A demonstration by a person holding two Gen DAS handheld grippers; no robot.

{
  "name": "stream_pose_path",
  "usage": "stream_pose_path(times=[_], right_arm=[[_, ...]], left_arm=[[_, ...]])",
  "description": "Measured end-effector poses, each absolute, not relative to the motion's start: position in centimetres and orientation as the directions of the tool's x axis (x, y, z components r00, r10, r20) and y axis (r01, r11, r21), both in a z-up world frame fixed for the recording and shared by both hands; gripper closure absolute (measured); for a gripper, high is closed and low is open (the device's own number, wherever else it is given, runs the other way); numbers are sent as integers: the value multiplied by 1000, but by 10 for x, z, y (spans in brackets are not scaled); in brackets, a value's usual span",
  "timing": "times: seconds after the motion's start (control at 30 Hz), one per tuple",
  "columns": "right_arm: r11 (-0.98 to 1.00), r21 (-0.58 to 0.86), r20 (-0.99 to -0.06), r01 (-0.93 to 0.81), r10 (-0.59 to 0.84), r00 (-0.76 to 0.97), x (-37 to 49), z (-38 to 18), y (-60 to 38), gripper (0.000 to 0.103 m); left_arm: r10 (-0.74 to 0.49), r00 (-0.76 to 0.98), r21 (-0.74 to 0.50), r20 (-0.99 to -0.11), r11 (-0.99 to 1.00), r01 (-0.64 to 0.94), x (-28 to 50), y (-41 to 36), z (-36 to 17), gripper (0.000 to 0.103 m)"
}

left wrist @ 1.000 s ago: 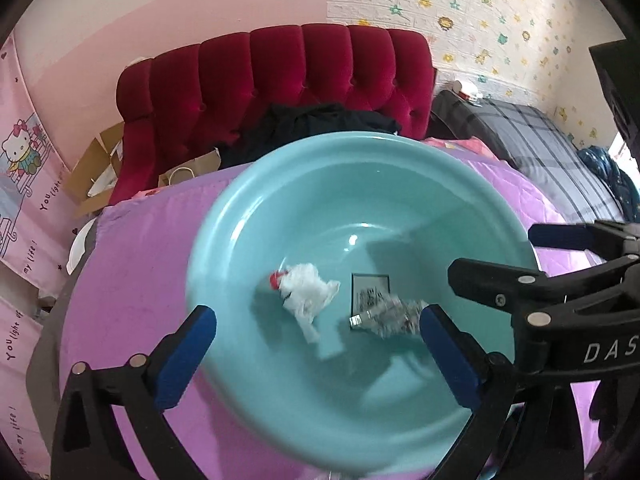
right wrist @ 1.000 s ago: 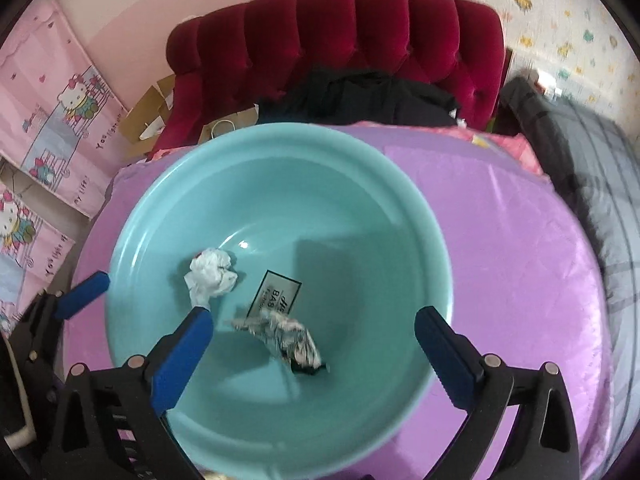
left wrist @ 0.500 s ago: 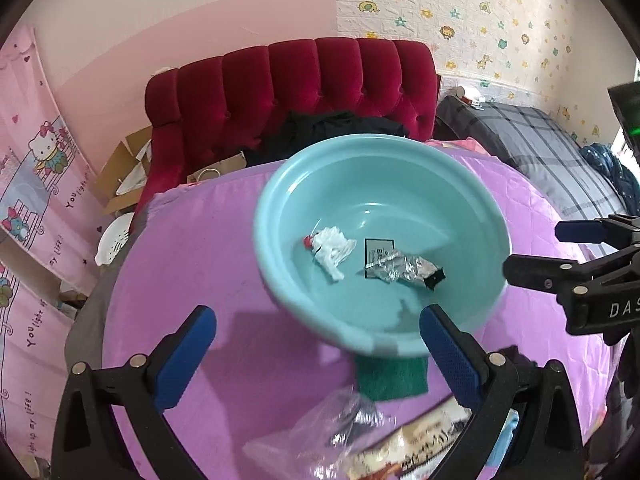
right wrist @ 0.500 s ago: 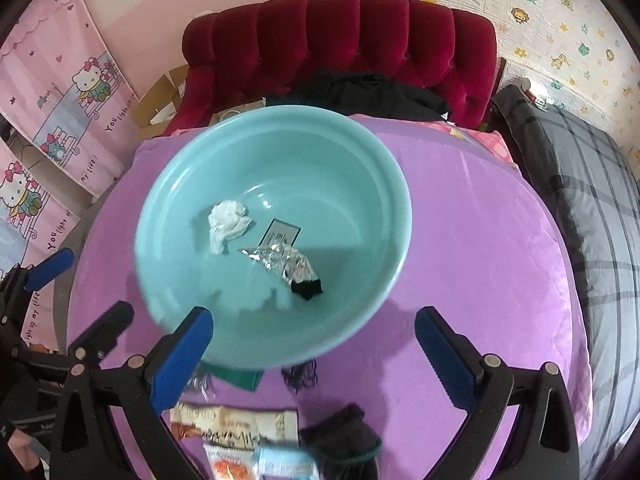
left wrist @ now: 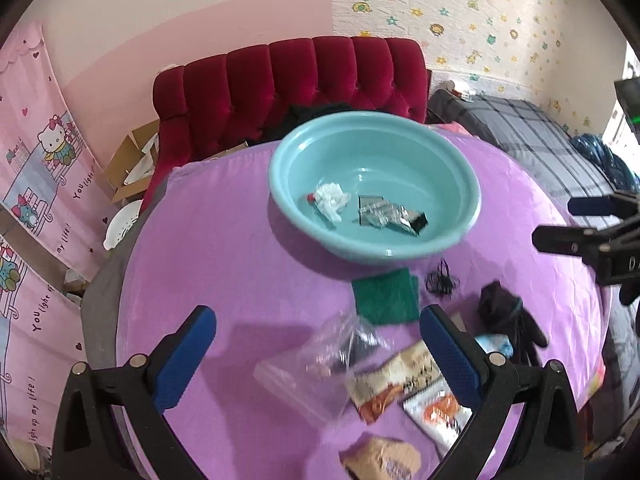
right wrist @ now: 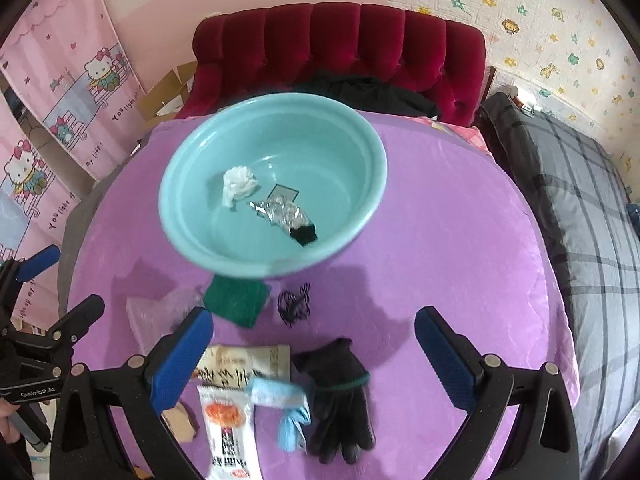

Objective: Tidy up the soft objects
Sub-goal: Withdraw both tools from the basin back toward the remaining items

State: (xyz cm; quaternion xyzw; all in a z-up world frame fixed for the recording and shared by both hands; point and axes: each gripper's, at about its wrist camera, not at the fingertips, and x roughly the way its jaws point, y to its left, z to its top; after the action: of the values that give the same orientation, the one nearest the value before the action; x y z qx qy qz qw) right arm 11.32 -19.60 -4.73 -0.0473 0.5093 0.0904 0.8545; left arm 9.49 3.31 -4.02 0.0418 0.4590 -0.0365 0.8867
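Note:
A teal basin (left wrist: pixel 460 184) (right wrist: pixel 360 152) sits on the purple table and holds a crumpled white tissue (left wrist: pixel 331 197) (right wrist: pixel 238 185) and a foil wrapper (left wrist: pixel 390 214) (right wrist: pixel 285 213). In front of it lie a green scouring pad (left wrist: pixel 386 296) (right wrist: pixel 236 296), a black hair tie (left wrist: pixel 440 280) (right wrist: pixel 295 305), a black glove (left wrist: pixel 506 314) (right wrist: pixel 340 392), a blue glove (right wrist: pixel 286 404), a clear plastic bag (left wrist: pixel 320 364) (right wrist: pixel 160 312) and snack packets (left wrist: pixel 408 384) (right wrist: pixel 232 400). My left gripper (left wrist: pixel 316 356) and right gripper (right wrist: pixel 314 354) both hang open above these items, holding nothing.
A red tufted headboard (left wrist: pixel 296 84) (right wrist: pixel 340 48) with dark clothing stands behind the table. A plaid bed (right wrist: pixel 580 208) lies to the right. Cardboard boxes (left wrist: pixel 136 160) and pink cartoon curtains (right wrist: pixel 60 92) are at the left.
Both grippers have pulled back and up from the basin. The scattered items on the near table have come into view. The basin's contents have not moved.

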Motion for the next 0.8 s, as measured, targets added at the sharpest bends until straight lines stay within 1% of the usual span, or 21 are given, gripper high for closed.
stream_pose_path(times=[0.2,0.47,0.8], right_arm=[[978,-9,-874,-209,94,476,85,-48,-202,0],[977,-7,-880,-211,94,465,56,-63,-213,0],[978,-8,-881,-209,92,465,26,-83,-227,0]], left_arm=[[-33,579,46,-815,991,122,58,29,-46,0],[-41,579,41,-814,991,128,27,27,-54,0],[-68,526,31,-848,984,178,-6,17,-83,0]])
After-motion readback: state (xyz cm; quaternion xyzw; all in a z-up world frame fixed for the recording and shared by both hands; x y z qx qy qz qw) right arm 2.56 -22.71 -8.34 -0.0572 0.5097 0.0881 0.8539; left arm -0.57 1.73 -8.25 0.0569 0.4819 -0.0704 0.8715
